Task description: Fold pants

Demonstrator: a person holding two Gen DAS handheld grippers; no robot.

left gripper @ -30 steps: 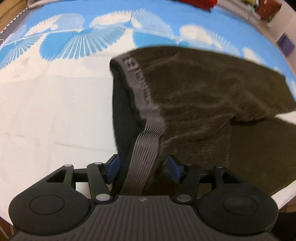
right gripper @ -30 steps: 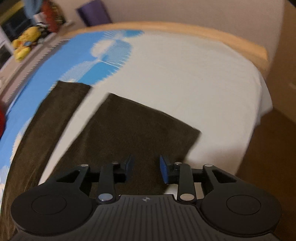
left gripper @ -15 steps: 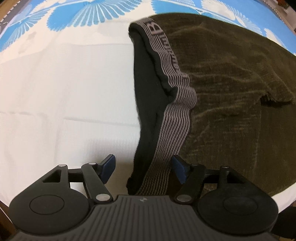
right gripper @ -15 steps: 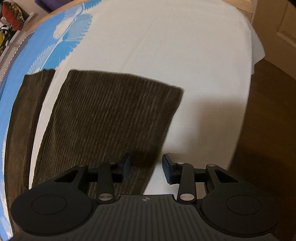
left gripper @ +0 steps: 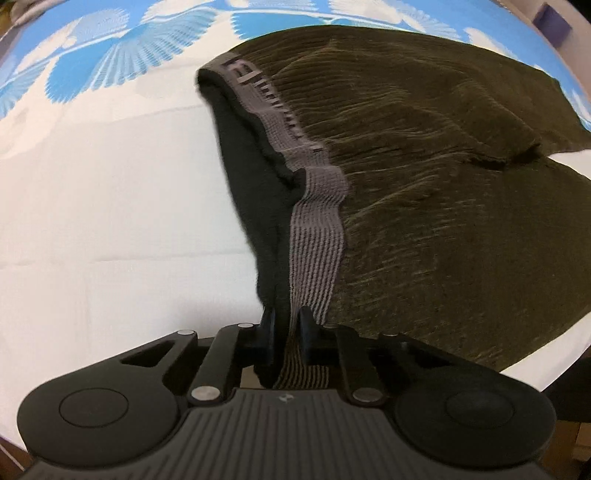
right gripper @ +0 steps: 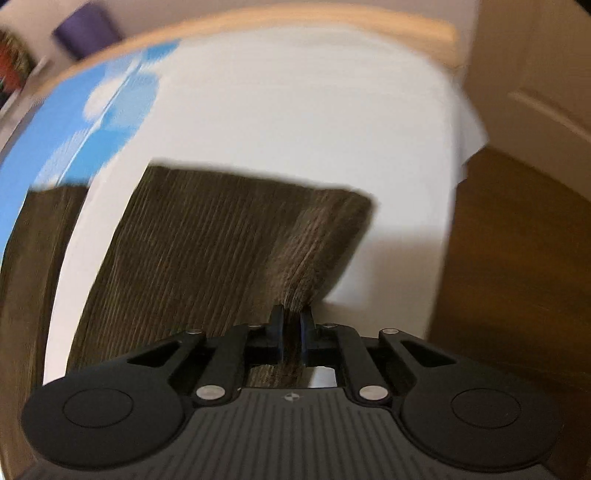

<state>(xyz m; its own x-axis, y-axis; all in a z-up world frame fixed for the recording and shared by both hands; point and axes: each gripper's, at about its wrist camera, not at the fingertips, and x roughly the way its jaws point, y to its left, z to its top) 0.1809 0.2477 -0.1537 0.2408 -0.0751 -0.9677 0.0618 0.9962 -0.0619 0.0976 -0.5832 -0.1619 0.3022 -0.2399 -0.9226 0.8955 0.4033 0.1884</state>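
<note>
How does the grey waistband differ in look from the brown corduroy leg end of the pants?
The waistband is grey elastic with fine ribs and blurred lettering; the leg end is dark brown corduroy and plain. The left hand-held gripper pinches the waistband; the right hand-held gripper, closing, pinches the leg end. Both belong to the same pants on the bed sheet.

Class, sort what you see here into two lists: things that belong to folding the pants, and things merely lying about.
Belongs:
pants
waistband, pinched by left gripper
pant leg, pinched by right gripper
bedsheet underneath

Lying about:
purple box
door
</note>
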